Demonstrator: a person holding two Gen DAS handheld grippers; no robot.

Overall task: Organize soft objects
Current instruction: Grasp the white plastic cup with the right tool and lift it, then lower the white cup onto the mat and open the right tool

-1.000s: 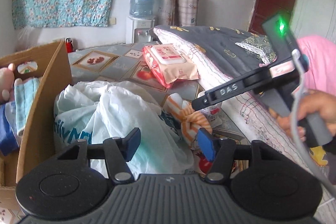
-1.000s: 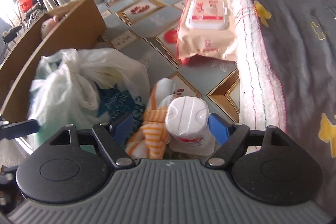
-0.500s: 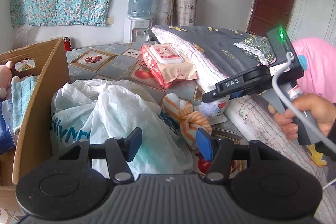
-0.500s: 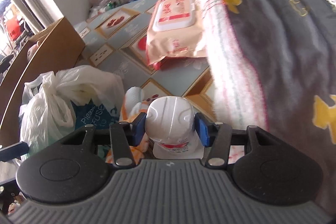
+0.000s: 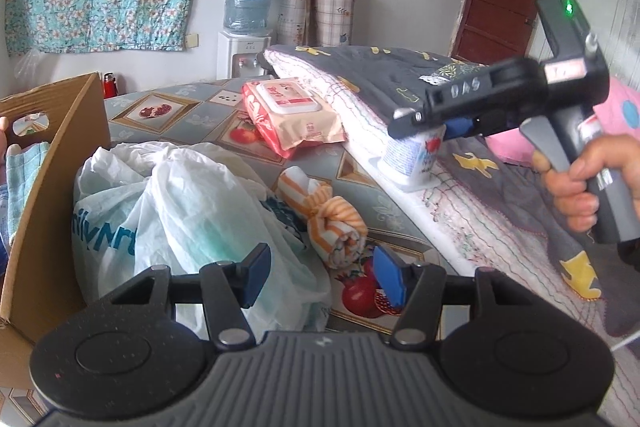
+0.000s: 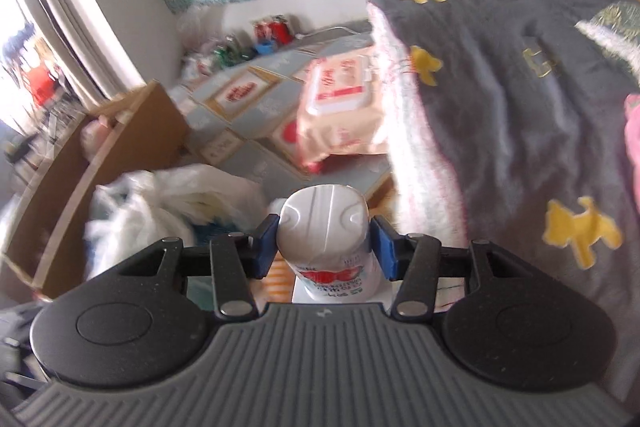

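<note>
Mid-carry: right hand-held gripper (image 6: 324, 247) clamped on white cylindrical wipes tub with red label (image 6: 326, 247), lifted beside grey quilt (image 6: 520, 127). Left hand-held gripper (image 5: 318, 273) open, empty. Next, probably: steady transfer toward brown cardboard box (image 5: 52, 163).

We find the cardboard box (image 5: 56, 163) cut off at the left edge, its contents mostly hidden. The right wrist view blurs the plastic bag (image 6: 160, 211), and print on the white container (image 6: 332, 247) is unreadable.
</note>
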